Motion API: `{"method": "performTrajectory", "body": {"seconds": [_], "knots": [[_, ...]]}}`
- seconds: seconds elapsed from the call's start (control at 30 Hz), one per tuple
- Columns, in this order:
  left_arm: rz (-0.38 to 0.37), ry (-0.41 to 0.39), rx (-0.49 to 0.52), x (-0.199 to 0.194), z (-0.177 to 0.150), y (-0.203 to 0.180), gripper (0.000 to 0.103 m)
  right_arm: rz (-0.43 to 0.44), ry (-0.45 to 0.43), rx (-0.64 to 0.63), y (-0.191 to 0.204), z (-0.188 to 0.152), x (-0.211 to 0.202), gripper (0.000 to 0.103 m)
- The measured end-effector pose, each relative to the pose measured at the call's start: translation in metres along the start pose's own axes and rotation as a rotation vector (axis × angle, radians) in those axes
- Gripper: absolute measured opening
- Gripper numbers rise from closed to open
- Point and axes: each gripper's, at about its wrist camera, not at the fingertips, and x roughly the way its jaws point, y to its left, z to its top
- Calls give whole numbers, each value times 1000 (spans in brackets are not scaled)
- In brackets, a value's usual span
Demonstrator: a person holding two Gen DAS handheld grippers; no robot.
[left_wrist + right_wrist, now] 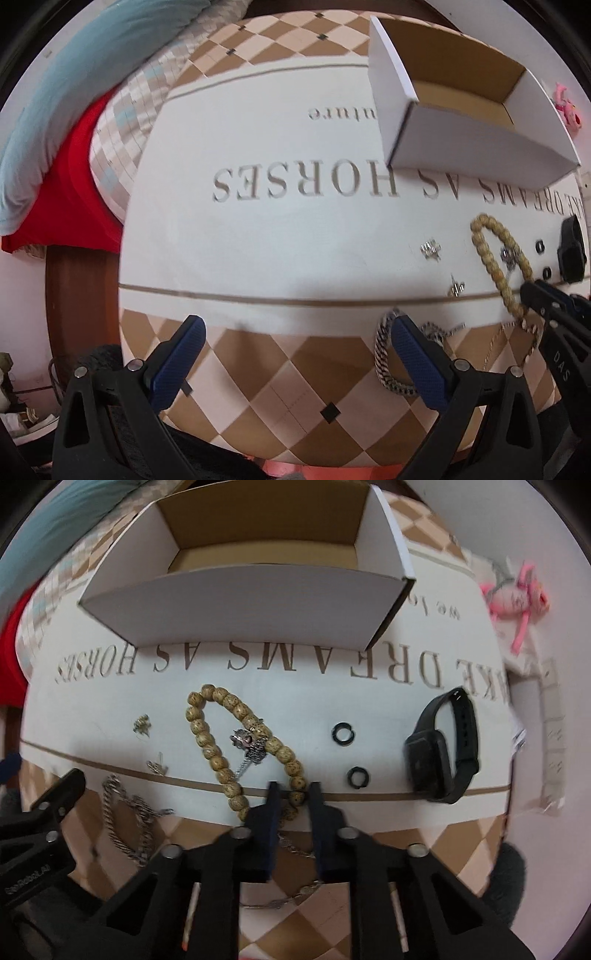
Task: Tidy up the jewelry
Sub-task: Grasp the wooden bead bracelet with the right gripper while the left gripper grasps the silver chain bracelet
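Observation:
A tan wooden bead bracelet [221, 734] lies in a long loop on the white cloth; it also shows in the left wrist view [495, 262]. My right gripper [293, 794] is shut on the loop's near end. A silver charm [251, 747] lies inside the loop. My left gripper [295, 339] is open and empty; its right finger stands over a silver chain [384, 354], also in the right wrist view [122, 819]. An open white cardboard box [255, 579] stands behind the jewelry and appears empty; it also shows in the left wrist view [465, 96].
Two black rings [345, 734] [357, 776] and a black smartwatch [439, 753] lie right of the beads. Small silver pieces [142, 725] [159, 766] lie to the left. A thin gold chain [295, 893] lies under my right gripper. A pink toy [517, 594] sits far right.

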Motion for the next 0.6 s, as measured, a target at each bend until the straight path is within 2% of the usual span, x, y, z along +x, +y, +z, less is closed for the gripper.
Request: {"method": "performTrajectory", "body": {"seconds": [0.17,0.23,0.3,0.43,0.47,0.5,0.53,0.57,0.6], "knots": [[-53,8,3,5,-12,-3,101,28,-38,45,-15,-19,-16,9],[-77,10,0,10,-14,-5,91,49,-58,80,-24,-29,-26,9],[-98,23,3,16,-15,-9,73,62,-74,96,-27,-39,-34,9],[-116,-12,43,17,-15,-17,60,63,-97,108,-31,-50,-41,9],[-127,-27,59,16,-14,-19,47,59,-99,109,-33,-48,-42,9],[-146,-38,71,14,-13,-22,24,49,-105,113,-31,-51,-42,9],[-158,-52,89,12,-13,-24,12,42,-109,117,-36,-48,-39,9],[-144,-58,111,11,-13,-27,6,34,-114,125,-37,-48,-37,9],[-134,-67,128,11,-13,-29,6,31,-117,139,-36,-51,-35,9]]}}
